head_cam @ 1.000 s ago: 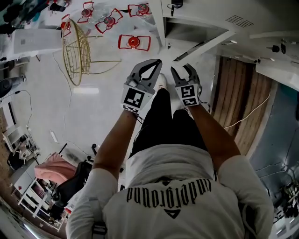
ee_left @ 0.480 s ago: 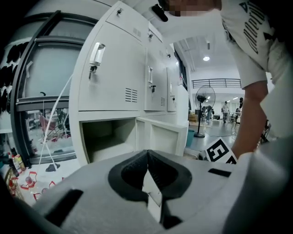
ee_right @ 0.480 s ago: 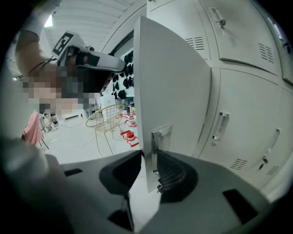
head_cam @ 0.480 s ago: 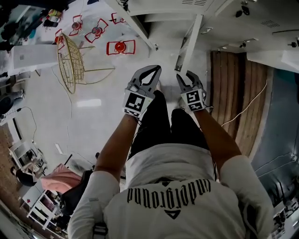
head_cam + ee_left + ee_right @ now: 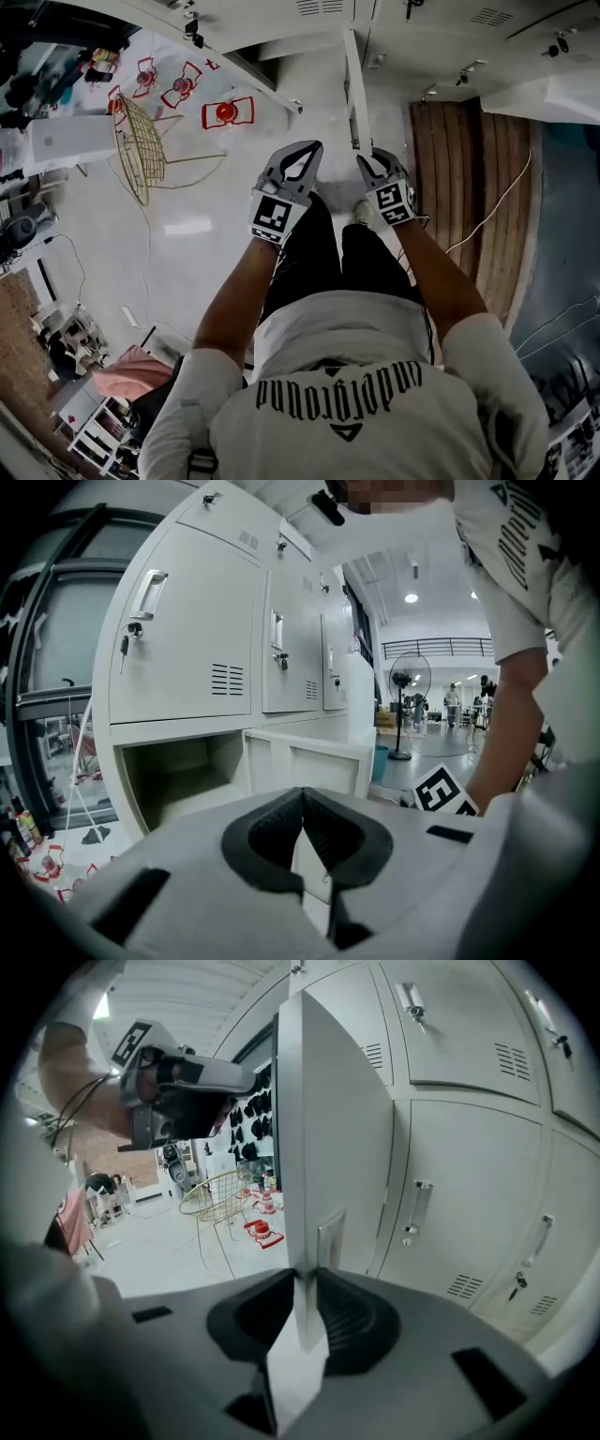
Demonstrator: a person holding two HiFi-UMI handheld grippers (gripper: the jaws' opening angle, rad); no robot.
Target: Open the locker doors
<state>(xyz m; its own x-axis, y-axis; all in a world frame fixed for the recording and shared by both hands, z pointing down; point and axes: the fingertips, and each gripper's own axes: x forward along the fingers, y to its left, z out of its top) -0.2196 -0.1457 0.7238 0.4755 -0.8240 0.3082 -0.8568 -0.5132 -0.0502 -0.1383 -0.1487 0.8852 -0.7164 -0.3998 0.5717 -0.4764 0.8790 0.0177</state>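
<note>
A bank of white lockers (image 5: 187, 649) stands in front of me, most doors closed. One tall locker door (image 5: 319, 1147) stands swung out; from above it shows as a thin edge (image 5: 354, 89). My right gripper (image 5: 371, 156) (image 5: 305, 1283) has just been closing, and its pads now press on that door's free edge, just below a small plate handle (image 5: 330, 1237). My left gripper (image 5: 314, 147) (image 5: 302, 799) hovers beside it, shut with nothing between its tips. Ahead of the left gripper a bottom compartment (image 5: 178, 780) gapes open, its low door (image 5: 309, 761) ajar.
Closed doors with upright handles (image 5: 417, 1204) fill the right. A yellow wire chair (image 5: 150, 131) and red frames (image 5: 225, 112) sit on the floor at the left. Wooden boards (image 5: 464, 187) with a cable (image 5: 497, 216) lie at the right. A standing fan (image 5: 408, 682) is far off.
Both grippers have moved toward the lockers. The right gripper's jaws, spread wide a second ago, have narrowed onto the open door's edge. The left gripper has stayed shut.
</note>
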